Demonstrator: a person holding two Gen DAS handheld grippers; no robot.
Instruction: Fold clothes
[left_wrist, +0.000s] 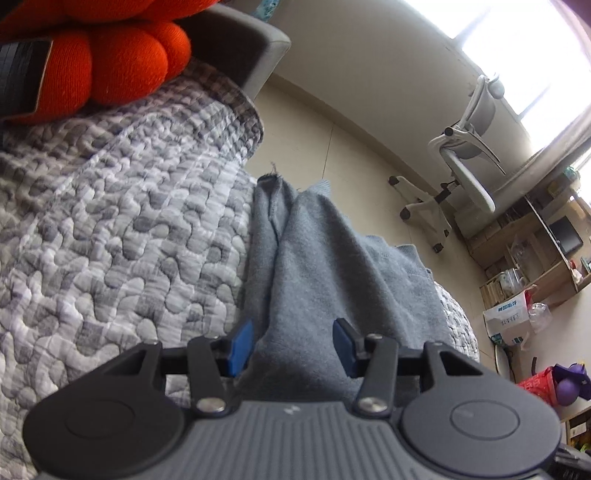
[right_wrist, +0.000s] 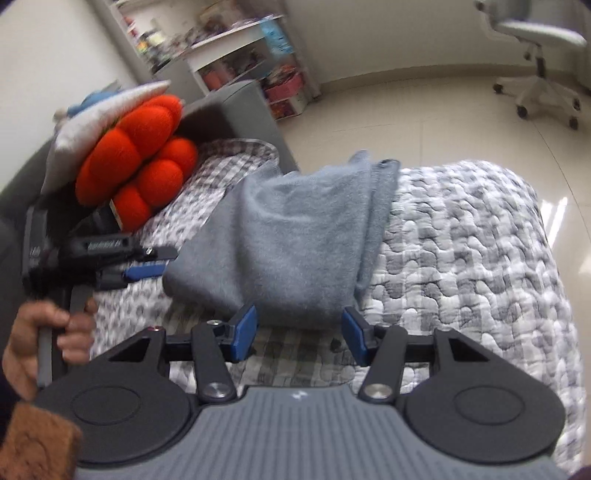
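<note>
Both grippers have their blue-padded fingers spread apart, clamped on nothing. In the left wrist view, the left gripper sits low over a grey sweater, and the soft knit fabric fills the gap between its fingers, rising between them; whether the pads touch the cloth cannot be told. The sweater runs away from the camera in two long folds toward the far edge of a bed covered with a grey and white quilted blanket. An orange knotted cushion lies at the far left on the bed.

In the right wrist view, the right gripper hovers just at the near edge of the same grey sweater, which lies bunched and partly folded in the middle of the quilted blanket. Its fingers stand wide, one on each side of the sweater's near hem. To the left, a hand holds the handle of the left gripper, seen from the side with its tips at the sweater's left edge. The orange cushion rests far left, beside a grey pillow. A white office chair stands on the pale floor at the far right.
</note>
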